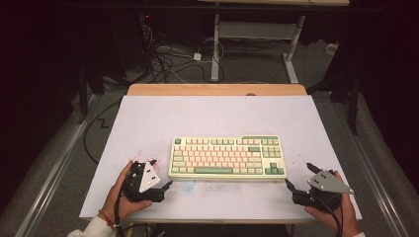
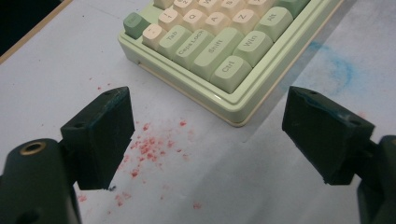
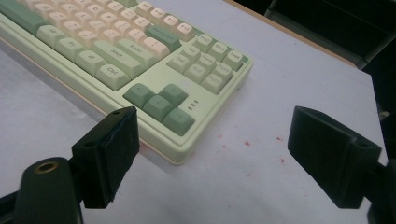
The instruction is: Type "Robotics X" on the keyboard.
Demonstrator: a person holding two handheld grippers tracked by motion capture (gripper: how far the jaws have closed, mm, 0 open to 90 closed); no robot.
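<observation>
Keyboard [image 1: 227, 156] in pale green and cream lies flat near the middle of the white table [image 1: 148, 118], its long side toward the person; left gripper [image 1: 159, 174] sits just off its near left corner, jaws wide apart and holding nothing, red specks [image 2: 149, 147] on the table between them; right gripper [image 1: 300, 175] rests near the near right corner by the dark green arrow keys [image 3: 161, 105], jaws likewise spread and empty.

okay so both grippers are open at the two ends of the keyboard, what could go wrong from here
The left gripper and right gripper each face a near corner of the keyboard. Closing unevenly could twist or slide it across the smooth table. A jaw might also land on the edge keys rather than the case and press them.
</observation>
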